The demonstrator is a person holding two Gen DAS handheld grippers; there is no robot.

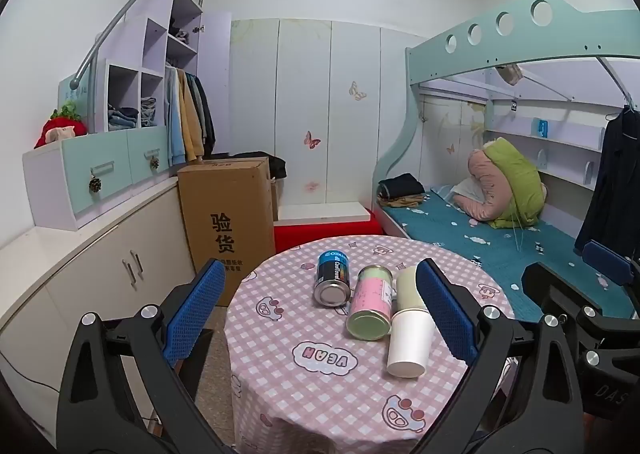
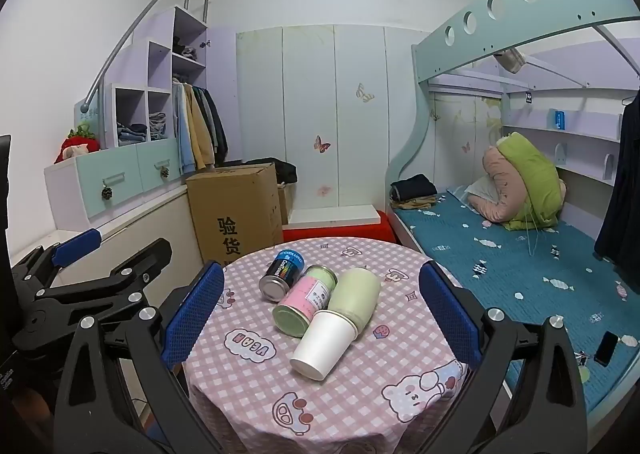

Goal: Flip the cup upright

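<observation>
- On the round table [image 2: 248, 386] with the pink checked cloth, nothing has really started yet as far as I can tell. The white paper cup [image 2: 323, 344] is lying on its side near the middle.
- Its open mouth points toward 7 o'clock in the right wrist view, and its bottom end is tucked up against a pale green cup [image 2: 357, 300] that's also tipped over.
- Right beside them at about 10 o'clock from the white cup lies a pink and green can [image 2: 306, 304], and past that a dark blue can [image 2: 281, 274], both on their sides too.
- The left gripper [image 1: 320, 310] is spread wide with nothing between the blue pads, hanging back from the pile. From its camera the white cup [image 1: 410, 342] sits just inside the right-hand pad.
- The right gripper [image 2: 322, 314] is the same deal: wide open, empty, framing the whole cluster but touching none of it.
- So done: zero. Left: close in on the cup, grab it, tip it up and set it down standing.
- My guess is the neighbours crowding the cup's closed end make the grab a bit fiddly.
</observation>
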